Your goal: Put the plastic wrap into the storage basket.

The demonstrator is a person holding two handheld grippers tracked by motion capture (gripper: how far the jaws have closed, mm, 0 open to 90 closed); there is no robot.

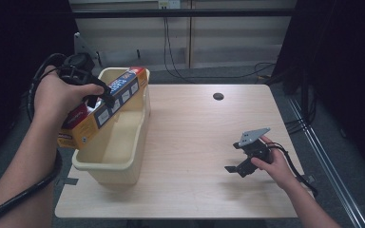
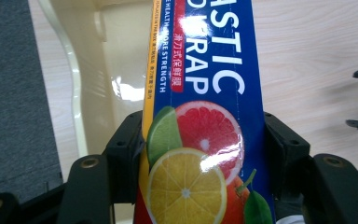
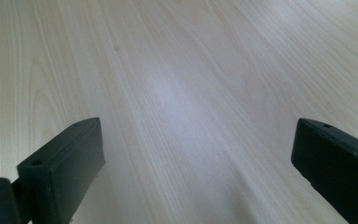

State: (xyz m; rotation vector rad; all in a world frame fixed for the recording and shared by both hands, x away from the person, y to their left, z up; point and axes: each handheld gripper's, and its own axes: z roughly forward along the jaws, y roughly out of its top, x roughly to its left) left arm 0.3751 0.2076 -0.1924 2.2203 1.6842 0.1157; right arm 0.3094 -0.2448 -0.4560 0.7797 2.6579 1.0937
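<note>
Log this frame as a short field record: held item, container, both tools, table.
held item: plastic wrap box, long, blue and yellow with citrus print, tilted
position: over the cream bin, far end above its back rim
left tool: shut on the box, jaws pressing its two long sides
bin: open top, at the table's left edge, no contents seen inside
right tool: open, nothing between its jaws, low over the table's right side
table: light wood, dark round hole near the far edge

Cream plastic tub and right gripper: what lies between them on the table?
Nothing. In the high view, bare light wood table lies between the cream plastic tub and the right gripper.
</note>
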